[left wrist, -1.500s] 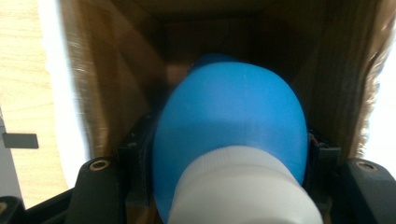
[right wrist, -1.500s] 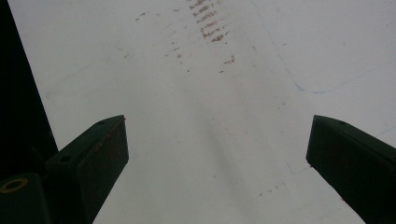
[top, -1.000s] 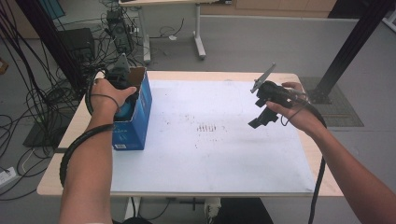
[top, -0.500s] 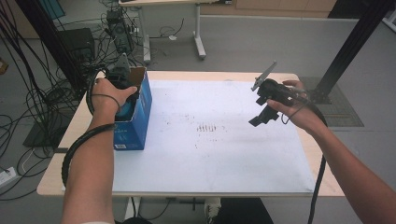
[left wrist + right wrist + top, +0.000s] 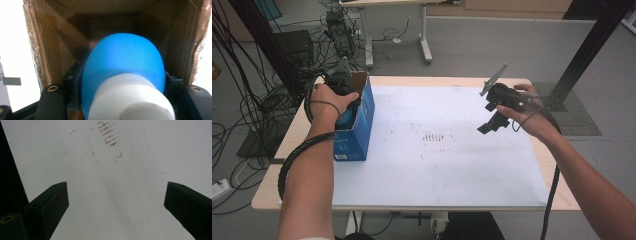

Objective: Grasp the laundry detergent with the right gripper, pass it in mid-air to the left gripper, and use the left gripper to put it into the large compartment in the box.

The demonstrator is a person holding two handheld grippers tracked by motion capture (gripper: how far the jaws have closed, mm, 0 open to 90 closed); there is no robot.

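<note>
Counter (image 5: 277, 187): wooden top, covered by white sheet (image 5: 452, 165) with reddish marks (image 5: 435, 137) mid-surface. Blue box (image 5: 357, 132) stands on left part.

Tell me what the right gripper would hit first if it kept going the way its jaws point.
Most likely the white sheet covering the table: the right gripper points down at it with open, empty jaws and nothing between. The depth is hard to judge.

I'm working in what looks like a lab or test room. My table (image 5: 412, 200), covered with a scuffed white sheet (image 5: 452, 155), stands on a bare grey floor (image 5: 492, 45). At ten o'clock black cables (image 5: 247, 95) lie tangled by dark equipment boxes (image 5: 297, 47). At twelve stands a wheeled desk (image 5: 422, 35), and at two a black frame post (image 5: 587, 55).
</note>
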